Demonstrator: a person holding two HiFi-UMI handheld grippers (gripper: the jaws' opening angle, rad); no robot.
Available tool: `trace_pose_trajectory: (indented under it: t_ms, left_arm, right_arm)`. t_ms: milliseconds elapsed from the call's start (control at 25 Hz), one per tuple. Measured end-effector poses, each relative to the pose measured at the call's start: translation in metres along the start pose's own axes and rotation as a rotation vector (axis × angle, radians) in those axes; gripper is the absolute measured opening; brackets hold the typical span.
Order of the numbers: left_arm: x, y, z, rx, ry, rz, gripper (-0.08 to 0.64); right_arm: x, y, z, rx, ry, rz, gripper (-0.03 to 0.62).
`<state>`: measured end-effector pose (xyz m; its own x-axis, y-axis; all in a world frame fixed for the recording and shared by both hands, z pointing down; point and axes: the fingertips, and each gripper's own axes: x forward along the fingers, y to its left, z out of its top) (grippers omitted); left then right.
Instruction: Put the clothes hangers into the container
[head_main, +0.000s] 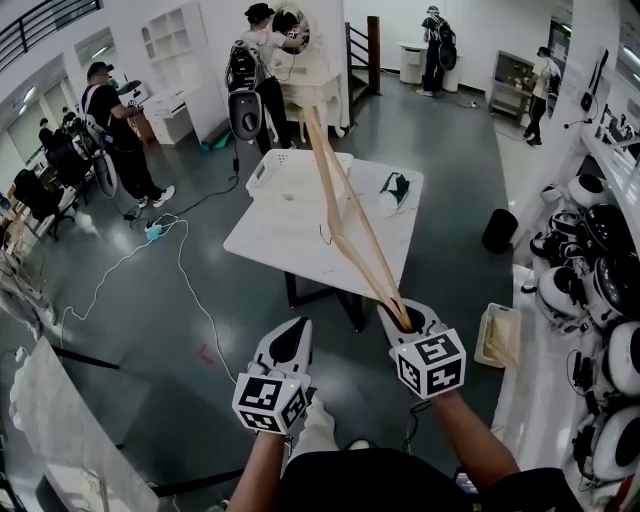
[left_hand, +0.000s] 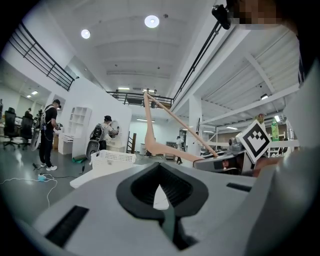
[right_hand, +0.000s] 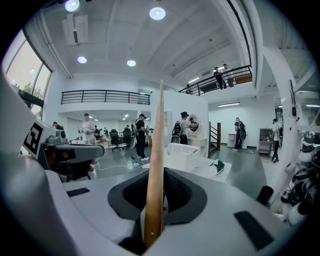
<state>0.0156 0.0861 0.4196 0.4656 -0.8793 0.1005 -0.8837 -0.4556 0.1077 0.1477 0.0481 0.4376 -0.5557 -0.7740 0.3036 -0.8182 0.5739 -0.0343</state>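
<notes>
A wooden clothes hanger (head_main: 350, 225) rises tilted from my right gripper (head_main: 405, 318), which is shut on its lower end; its far end reaches over the table. In the right gripper view the hanger (right_hand: 156, 165) stands up between the jaws of that gripper (right_hand: 152, 225). My left gripper (head_main: 296, 328) sits beside it to the left, shut and holding nothing. In the left gripper view its tips (left_hand: 161, 192) meet, and the hanger (left_hand: 170, 147) shows to the right. The white slotted basket (head_main: 285, 180) stands on the far left part of the white table (head_main: 290, 245), ahead of both grippers.
A green and white item (head_main: 395, 188) lies on the table's far right. A black bin (head_main: 500, 230) and a wooden tray (head_main: 498, 335) sit to the right, by shelves of white round devices (head_main: 600, 290). Several people stand at the back. A cable (head_main: 190, 290) runs across the floor at left.
</notes>
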Motion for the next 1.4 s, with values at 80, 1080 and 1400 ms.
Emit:
trace_pose_trajectory:
  t_ms: [80, 1080, 1400]
  left_arm:
    - [0.005, 0.006, 0.000, -0.001, 0.000, -0.003, 0.003]
    - [0.081, 0.100, 0.030, 0.016, 0.013, -0.025, 0.003]
    - [0.096, 0.141, 0.035, 0.010, 0.018, -0.031, 0.003]
  right_arm:
    - [0.007, -0.001, 0.002, -0.001, -0.001, -0.003, 0.062]
    - [0.127, -0.020, 0.052, -0.012, 0.013, -0.007, 0.061]
    - [0.165, -0.021, 0.065, 0.014, 0.020, -0.022, 0.062]
